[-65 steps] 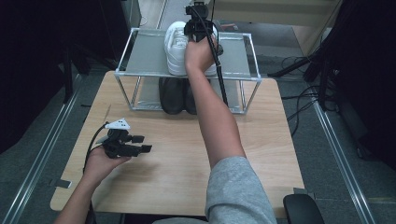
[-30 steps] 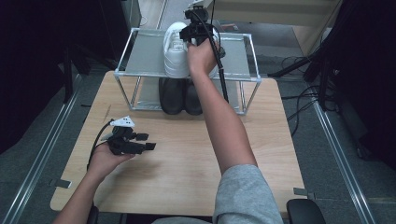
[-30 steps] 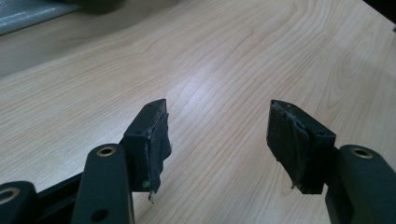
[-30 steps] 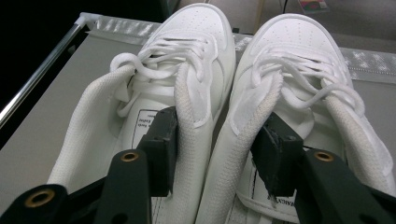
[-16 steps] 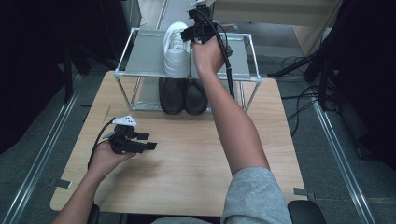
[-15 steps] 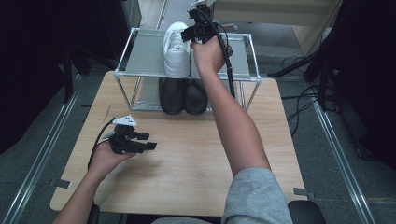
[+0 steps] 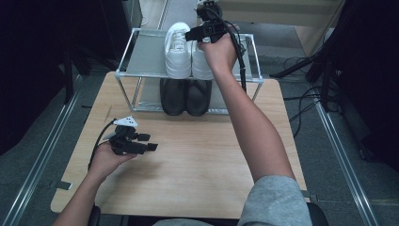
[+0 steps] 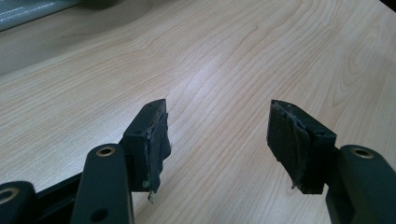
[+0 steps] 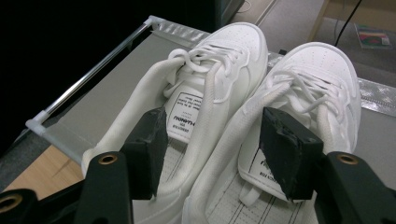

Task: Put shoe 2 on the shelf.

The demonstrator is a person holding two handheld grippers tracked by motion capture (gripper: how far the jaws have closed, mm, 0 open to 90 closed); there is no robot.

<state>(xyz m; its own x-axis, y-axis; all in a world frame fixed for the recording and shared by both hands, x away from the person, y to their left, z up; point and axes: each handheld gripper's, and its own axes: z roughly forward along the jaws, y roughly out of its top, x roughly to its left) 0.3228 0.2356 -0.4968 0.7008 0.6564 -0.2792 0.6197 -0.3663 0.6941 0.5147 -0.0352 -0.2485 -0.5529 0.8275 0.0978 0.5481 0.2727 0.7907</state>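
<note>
Two white sneakers stand side by side on the top shelf of a metal rack (image 7: 141, 56), the left sneaker (image 7: 178, 52) (image 9: 219, 60) touching the right sneaker (image 7: 201, 65) (image 9: 317, 74). My right gripper (image 7: 192, 34) (image 9: 212, 140) hovers just over their heel ends. Its jaws have just been opening and stand wide, and the pads (image 9: 149, 144) press on nothing. My left gripper (image 7: 149, 142) (image 8: 217, 135) rests low over the wooden table (image 7: 197, 160) at the front left, open, with only bare wood between its jaws.
A pair of black shoes (image 7: 186, 96) sits on the rack's lower shelf, under the white pair. The rack stands at the table's far edge. A black cable (image 7: 242, 61) hangs from the right gripper down across the rack's front.
The right hand has drifted a little to the right and up above the rack. Its jaws have spread apart. The right sneaker now shows beside the left one. The left hand has stayed put.
</note>
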